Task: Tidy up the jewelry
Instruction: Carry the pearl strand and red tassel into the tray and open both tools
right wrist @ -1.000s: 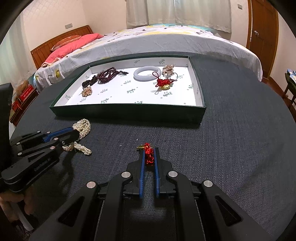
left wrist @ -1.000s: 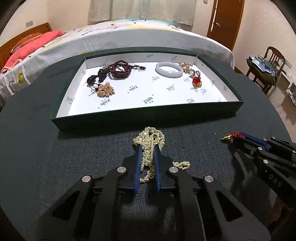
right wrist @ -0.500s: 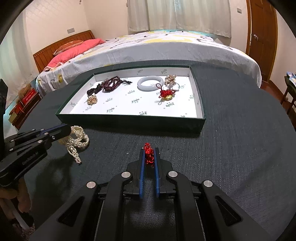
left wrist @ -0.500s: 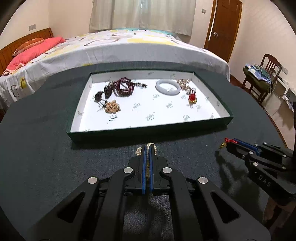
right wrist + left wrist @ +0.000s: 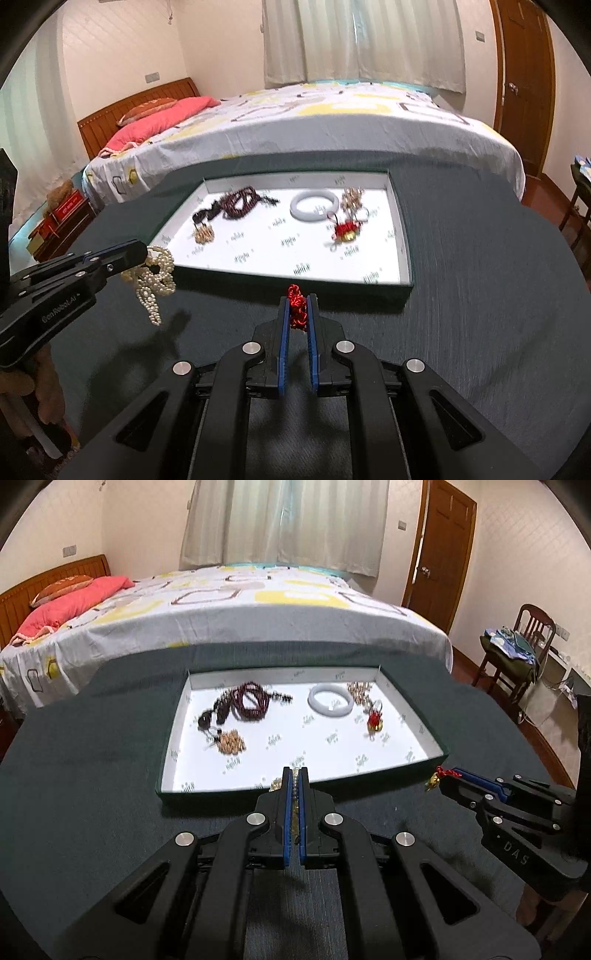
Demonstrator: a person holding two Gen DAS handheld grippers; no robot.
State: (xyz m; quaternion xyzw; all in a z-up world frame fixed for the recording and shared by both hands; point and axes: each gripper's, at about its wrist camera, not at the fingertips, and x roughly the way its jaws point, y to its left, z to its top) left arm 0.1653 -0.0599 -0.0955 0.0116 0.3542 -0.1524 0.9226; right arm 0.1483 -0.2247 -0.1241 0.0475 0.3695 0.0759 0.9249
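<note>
My left gripper [image 5: 294, 775] is shut on a pearl necklace [image 5: 155, 275], which hangs from it above the dark table, just in front of the green tray [image 5: 207, 795]. My right gripper [image 5: 297, 301] is shut on a red knotted charm [image 5: 296, 306] with a gold piece [image 5: 432, 782], held above the table near the tray's front right corner. The tray's white floor holds dark red beads [image 5: 251, 703], a white bangle [image 5: 330, 704], a gold bead cluster [image 5: 231, 742] and a red charm [image 5: 375, 720].
The round table is covered in dark cloth [image 5: 480, 295]. A bed [image 5: 240, 605] stands right behind it. A wooden chair [image 5: 517, 646] with clothes stands at the right, and a door [image 5: 439, 554] is behind.
My left gripper closed on the pearl necklace and lifted it off the table. Both grippers rose and moved toward the tray's front wall with their loads.
</note>
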